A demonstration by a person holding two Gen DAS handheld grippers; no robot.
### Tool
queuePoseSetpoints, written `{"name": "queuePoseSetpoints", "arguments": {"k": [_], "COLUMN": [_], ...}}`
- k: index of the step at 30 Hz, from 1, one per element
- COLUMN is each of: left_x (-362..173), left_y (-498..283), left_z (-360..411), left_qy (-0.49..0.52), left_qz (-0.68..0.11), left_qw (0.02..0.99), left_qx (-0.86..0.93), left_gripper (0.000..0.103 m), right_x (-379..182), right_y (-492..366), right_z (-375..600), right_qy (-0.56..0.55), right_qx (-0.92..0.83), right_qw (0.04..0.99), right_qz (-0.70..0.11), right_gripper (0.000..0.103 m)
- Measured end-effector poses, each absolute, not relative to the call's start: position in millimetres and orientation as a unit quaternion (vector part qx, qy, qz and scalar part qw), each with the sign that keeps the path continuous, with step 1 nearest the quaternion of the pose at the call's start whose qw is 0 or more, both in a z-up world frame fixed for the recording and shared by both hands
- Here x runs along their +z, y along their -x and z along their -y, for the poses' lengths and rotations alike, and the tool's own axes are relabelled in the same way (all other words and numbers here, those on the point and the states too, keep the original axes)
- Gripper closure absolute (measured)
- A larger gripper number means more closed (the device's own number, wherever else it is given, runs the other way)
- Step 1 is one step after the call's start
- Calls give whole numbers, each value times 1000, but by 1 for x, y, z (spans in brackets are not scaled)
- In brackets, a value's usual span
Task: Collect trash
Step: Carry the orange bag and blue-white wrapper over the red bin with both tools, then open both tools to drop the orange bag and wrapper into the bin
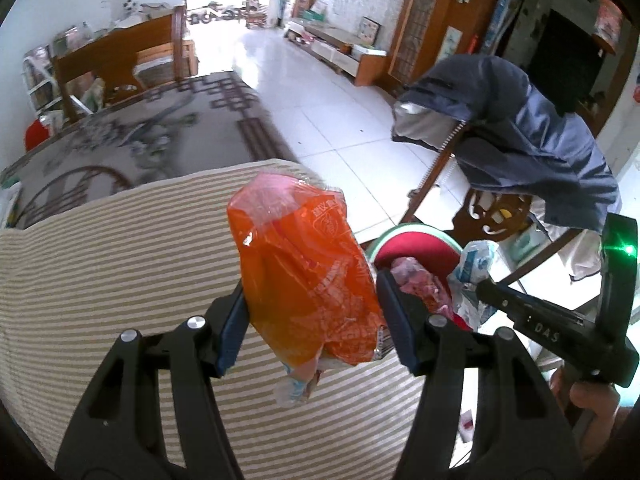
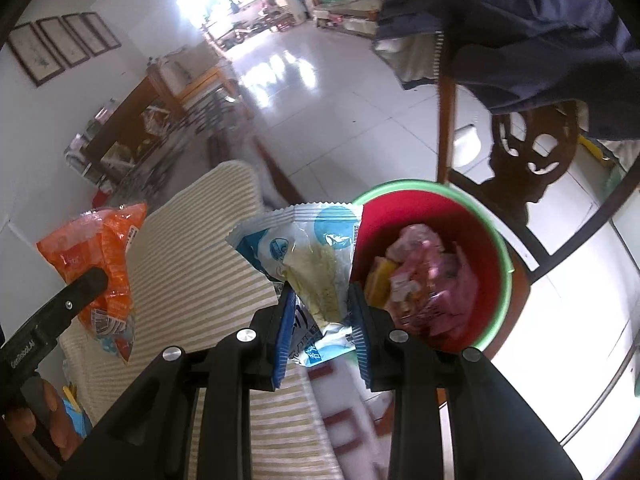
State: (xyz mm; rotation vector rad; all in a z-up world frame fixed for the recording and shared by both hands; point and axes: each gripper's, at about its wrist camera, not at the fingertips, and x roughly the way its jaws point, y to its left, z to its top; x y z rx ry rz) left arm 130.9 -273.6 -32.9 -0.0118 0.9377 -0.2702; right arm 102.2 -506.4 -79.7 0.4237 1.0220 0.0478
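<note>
**Above the striped cushion, two wrappers wait over the bin**

Over the beige striped cushion, the left gripper is clamped across the lower half of a crinkled orange plastic snack bag, lifted clear so it can travel. At about 3 o'clock from it, the right gripper pinches the tail of a blue-and-white foil snack wrapper, whose top leans against the green rim of the round red waste bin. Pink wrappers already lie inside. Judging by this, the right wrapper is poised for release first, with the orange bag to follow.
</note>
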Motion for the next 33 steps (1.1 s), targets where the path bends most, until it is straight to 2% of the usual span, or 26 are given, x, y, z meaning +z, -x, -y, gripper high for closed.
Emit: {"name": "queuePoseSetpoints", "arguments": {"k": [17,31,33], "left_x": [-75,-83,-84], "left_y": [-164,-168,-168], "left_z": [372,385,383], "left_qy": [-8,-17,-17], "left_qz": [-503,-513,-513], "left_qw": [840,831,830], "left_qx": [-202,-216,-216], "left_gripper": [44,43,37], "right_x": [-95,-103,-104], "right_y": [-104,-111,-111], "right_z": [578,582,579], "right_qy": [-222,-230,-230], "right_qx": [-23,-33,-35], "right_qw": [842,837,836], "right_qz": [-491,-496,-496], "right_gripper": [75,74,70]}}
